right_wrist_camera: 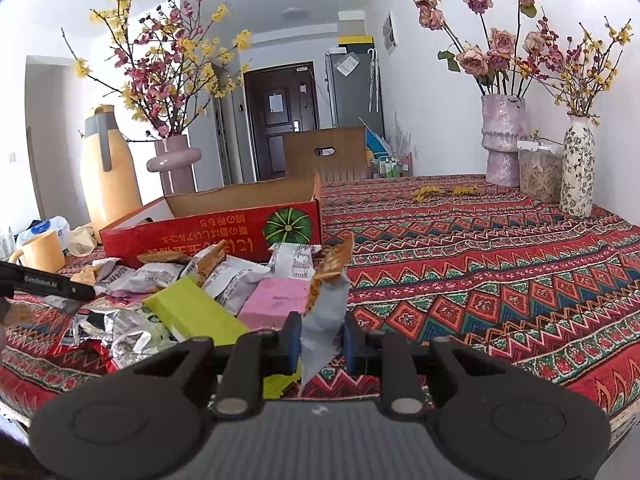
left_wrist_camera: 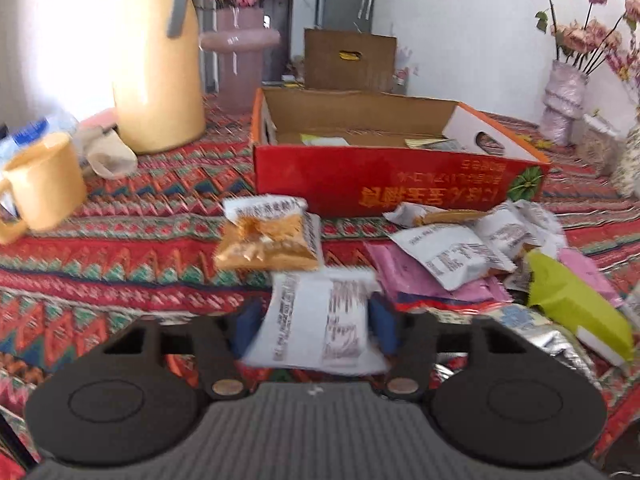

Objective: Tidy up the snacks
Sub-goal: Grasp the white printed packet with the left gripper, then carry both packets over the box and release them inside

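My left gripper [left_wrist_camera: 316, 328] is shut on a white snack packet [left_wrist_camera: 312, 304] with printed text, its blue pads pressing on the packet's two sides just above the patterned tablecloth. Ahead lie an orange cracker packet [left_wrist_camera: 272, 244] and the open red cardboard box [left_wrist_camera: 360, 184], which holds a few packets. My right gripper [right_wrist_camera: 320, 336] is shut on a grey and orange snack packet [right_wrist_camera: 324, 300] that stands upright between its pads. A pile of snacks [right_wrist_camera: 180, 292] with a green packet [right_wrist_camera: 192, 312] and a pink packet [right_wrist_camera: 276, 304] lies in front of the red box [right_wrist_camera: 200, 236].
A yellow thermos jug [left_wrist_camera: 156, 72] and yellow mug [left_wrist_camera: 44, 180] stand left of the box. Flower vases [right_wrist_camera: 504, 136] [right_wrist_camera: 576, 168] and a clear jar [right_wrist_camera: 538, 172] stand at the table's far right. The patterned tablecloth [right_wrist_camera: 500, 260] stretches out to the right.
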Action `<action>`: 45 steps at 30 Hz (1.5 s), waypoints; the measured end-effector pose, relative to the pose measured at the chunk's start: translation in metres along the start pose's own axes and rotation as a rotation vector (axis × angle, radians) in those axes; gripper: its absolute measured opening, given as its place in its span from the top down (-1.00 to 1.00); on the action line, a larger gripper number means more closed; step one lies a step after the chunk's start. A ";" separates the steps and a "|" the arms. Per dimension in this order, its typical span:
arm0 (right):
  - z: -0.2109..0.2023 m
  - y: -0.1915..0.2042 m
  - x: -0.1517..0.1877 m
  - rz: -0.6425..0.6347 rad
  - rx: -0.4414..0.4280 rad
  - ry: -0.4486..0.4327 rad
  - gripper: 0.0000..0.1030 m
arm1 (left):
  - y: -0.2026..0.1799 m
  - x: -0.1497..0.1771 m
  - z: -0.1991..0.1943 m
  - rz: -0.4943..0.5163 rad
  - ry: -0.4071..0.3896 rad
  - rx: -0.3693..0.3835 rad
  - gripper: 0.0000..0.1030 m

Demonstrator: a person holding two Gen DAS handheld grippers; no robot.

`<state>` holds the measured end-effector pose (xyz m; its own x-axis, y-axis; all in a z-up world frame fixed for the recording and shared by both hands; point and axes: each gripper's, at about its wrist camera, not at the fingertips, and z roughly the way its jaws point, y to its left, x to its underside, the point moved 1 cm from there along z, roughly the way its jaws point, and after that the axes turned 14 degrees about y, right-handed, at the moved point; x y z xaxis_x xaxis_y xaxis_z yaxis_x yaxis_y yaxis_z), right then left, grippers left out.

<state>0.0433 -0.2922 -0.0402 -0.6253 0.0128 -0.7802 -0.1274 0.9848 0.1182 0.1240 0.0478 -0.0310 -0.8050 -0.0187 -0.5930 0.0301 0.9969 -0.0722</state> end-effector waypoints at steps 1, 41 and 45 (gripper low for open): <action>0.001 0.001 0.000 0.000 -0.001 0.002 0.61 | 0.001 0.001 -0.002 -0.006 -0.004 0.014 0.06; 0.043 0.042 -0.126 -0.134 -0.085 -0.140 0.61 | -0.040 -0.077 -0.047 -0.005 -0.291 -0.009 0.13; 0.060 0.053 -0.151 -0.162 -0.102 -0.149 0.61 | -0.043 -0.099 -0.039 -0.015 -0.303 -0.013 0.13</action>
<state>0.1772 -0.2317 0.0473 -0.4705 -0.1112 -0.8754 -0.2986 0.9536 0.0394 0.1790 0.0095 0.0619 -0.5915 -0.0536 -0.8045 0.0102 0.9972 -0.0740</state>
